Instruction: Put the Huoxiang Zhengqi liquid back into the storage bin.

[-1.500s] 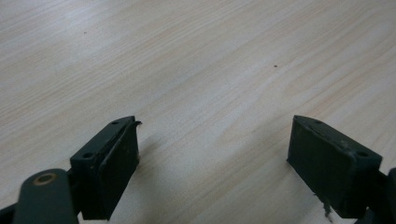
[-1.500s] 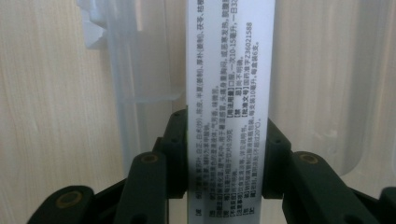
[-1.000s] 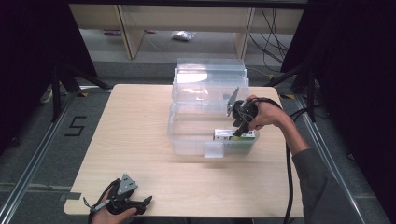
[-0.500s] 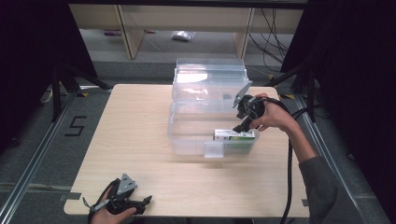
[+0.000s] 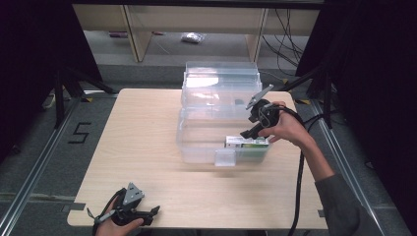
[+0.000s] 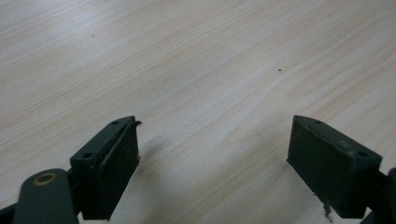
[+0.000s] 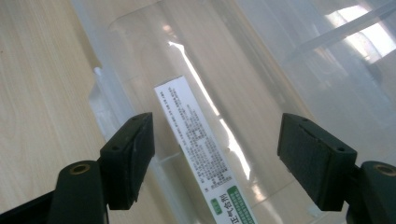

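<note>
Box (image 5: 247, 142), white with green print, lies inside clear plastic bin (image 5: 196, 147), near its front right corner. Right gripper (image 5: 249, 129) hovers above box, jaws spread, empty. Left gripper (image 5: 150, 215) rests on table (image 5: 137, 128) at near-left edge, jaws apart, holding nothing.

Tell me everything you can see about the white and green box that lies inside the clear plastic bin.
The white and green box is long, slim and looks like cardboard. One white face carries dense small black print, and a green panel with white characters sits at one end. It lies flat on the bottom of the clear plastic bin, along the near wall, toward the bin's right end. It looks closed and undamaged. The right gripper hangs above it with jaws wide open, not touching it.
</note>
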`<state>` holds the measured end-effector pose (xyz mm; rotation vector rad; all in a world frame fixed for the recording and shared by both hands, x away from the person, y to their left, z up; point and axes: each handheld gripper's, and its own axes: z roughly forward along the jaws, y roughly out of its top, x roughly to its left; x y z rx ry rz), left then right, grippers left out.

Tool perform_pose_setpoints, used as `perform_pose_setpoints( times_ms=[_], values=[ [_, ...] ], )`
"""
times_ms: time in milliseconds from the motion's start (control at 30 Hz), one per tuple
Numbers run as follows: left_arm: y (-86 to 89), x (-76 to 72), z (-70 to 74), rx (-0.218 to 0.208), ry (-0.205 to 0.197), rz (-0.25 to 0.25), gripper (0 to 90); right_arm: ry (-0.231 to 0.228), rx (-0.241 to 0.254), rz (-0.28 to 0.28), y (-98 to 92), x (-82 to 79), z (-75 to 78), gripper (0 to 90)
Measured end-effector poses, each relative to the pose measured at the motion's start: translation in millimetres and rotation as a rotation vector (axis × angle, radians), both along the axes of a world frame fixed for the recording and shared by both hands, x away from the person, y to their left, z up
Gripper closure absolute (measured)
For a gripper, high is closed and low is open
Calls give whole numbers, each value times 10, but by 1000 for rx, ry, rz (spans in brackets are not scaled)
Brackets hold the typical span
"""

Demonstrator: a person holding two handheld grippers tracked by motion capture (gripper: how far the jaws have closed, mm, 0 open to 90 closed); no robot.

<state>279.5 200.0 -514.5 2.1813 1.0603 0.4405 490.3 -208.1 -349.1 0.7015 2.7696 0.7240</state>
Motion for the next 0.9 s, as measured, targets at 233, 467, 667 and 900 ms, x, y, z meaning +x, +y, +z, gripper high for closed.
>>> perform_pose_setpoints(
  times_ms=[233,467,667,900],
  values=[
    [10,20,3,9,-23,-8,158,18,15,-32,-42,-36,-6,284],
    [5,3,7,1,1,4,158,7,41,-75,-106,-94,-29,283],
    [9,2,9,3,0,4,158,2,108,-99,-164,-147,-55,275],
    [6,4,8,2,1,7,158,-4,127,-111,-215,-243,-62,267]
  ],
)
